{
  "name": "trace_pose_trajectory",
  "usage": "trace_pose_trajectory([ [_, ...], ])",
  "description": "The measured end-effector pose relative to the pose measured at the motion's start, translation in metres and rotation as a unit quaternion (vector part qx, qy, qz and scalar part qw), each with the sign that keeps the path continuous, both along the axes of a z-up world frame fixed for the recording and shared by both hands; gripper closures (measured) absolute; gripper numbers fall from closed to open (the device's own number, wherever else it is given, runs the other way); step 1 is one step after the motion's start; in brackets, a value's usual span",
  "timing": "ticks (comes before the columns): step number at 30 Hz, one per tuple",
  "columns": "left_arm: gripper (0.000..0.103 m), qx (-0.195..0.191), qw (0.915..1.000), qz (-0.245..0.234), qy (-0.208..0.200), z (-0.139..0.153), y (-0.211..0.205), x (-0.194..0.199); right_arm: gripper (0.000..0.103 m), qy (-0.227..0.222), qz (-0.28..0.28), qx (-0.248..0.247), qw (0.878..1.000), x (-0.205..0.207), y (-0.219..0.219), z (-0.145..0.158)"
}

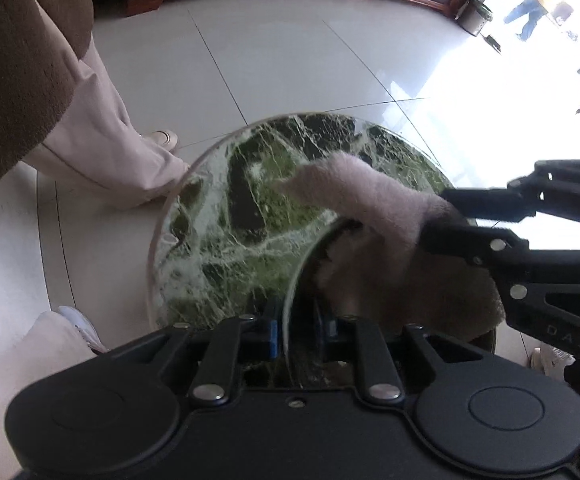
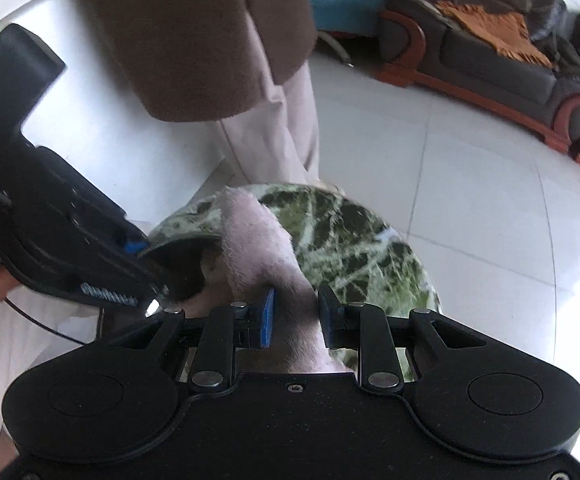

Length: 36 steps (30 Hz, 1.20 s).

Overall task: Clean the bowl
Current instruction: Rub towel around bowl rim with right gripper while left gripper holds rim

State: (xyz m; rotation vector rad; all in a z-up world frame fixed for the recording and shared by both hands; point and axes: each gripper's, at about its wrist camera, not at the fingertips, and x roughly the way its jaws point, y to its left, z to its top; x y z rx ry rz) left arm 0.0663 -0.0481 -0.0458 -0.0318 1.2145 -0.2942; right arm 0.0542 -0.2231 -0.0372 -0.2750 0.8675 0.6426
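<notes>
A: Where was the bowl (image 1: 301,248) at this moment?

B: It was above the round green marble table (image 1: 218,216), close to the table's near edge. The bowl was of clear glass, so mostly its rim showed. If it touched the tabletop or was lifted, I could not tell.

A: And what held it?

B: The left gripper (image 1: 297,330). Its jaws were clenched on the rim, one blue pad on the outside of the wall and one on the inside. In the right wrist view the same gripper (image 2: 146,250) came in from the left, and the bowl (image 2: 182,258) looked dark there.

A: What did the right gripper (image 2: 295,318) have?

B: A pink fluffy cloth (image 2: 258,240). The jaws were grasping it; the cloth was squeezed between the two pads and stood out in front of them.

A: Was the cloth in the bowl?

B: In the left wrist view the right gripper (image 1: 449,218) entered from the right side, with the cloth (image 1: 353,196) bunched at its tips. One part of the cloth hung down inside the bowl, behind the glass wall. The other end pointed out over the middle of the table.

A: Anything else around?

B: A person in a brown coat (image 1: 14,52) and pale trousers (image 1: 122,148) stood at the table's far edge, on a white tiled floor (image 1: 250,64). A dark sofa (image 2: 501,48) with a red wooden frame stood well apart, with an orange fringed cloth (image 2: 489,26) on it.
</notes>
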Motion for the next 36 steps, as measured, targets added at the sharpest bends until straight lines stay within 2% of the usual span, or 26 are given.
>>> trace_pose_trajectory([
  [3,0.085,-0.002,0.9999,0.012,-0.003,0.0,0.0,-0.003,0.08,-0.006,0.005,-0.005,1.0,0.002,0.007,-0.003],
  [4,0.085,-0.004,0.9998,0.017,-0.003,0.0,0.0,-0.004,0.085,-0.005,-0.004,-0.002,1.0,0.004,0.006,-0.004],
  [6,0.085,-0.005,0.9996,0.025,-0.009,0.001,-0.001,-0.008,0.086,0.008,-0.025,0.015,1.0,0.006,0.001,-0.007],
  [11,0.085,-0.01,0.9986,0.05,-0.014,0.002,-0.001,-0.012,0.088,0.057,-0.134,0.082,0.986,-0.015,-0.031,-0.014],
  [14,0.084,-0.014,0.9985,0.052,-0.012,0.003,0.0,-0.011,0.088,0.072,-0.164,0.099,0.979,-0.036,-0.038,-0.016],
  [19,0.082,0.008,0.9997,0.02,-0.01,0.005,-0.007,-0.008,0.088,0.028,-0.122,0.033,0.992,-0.033,-0.018,-0.003],
  [26,0.08,0.025,0.9995,0.013,-0.016,0.004,-0.014,-0.011,0.088,0.011,-0.058,0.005,0.998,-0.002,0.002,0.0],
  [30,0.08,0.022,0.9994,0.022,-0.017,0.004,-0.014,-0.013,0.088,0.042,-0.098,0.016,0.994,-0.009,-0.011,-0.009],
  [32,0.08,0.02,0.9994,0.023,-0.016,0.005,-0.014,-0.012,0.088,0.061,-0.125,0.035,0.99,-0.026,-0.021,-0.013],
  [36,0.079,0.027,0.9994,0.014,-0.017,0.005,-0.017,-0.012,0.087,0.031,-0.11,-0.009,0.993,-0.043,-0.011,-0.007],
])
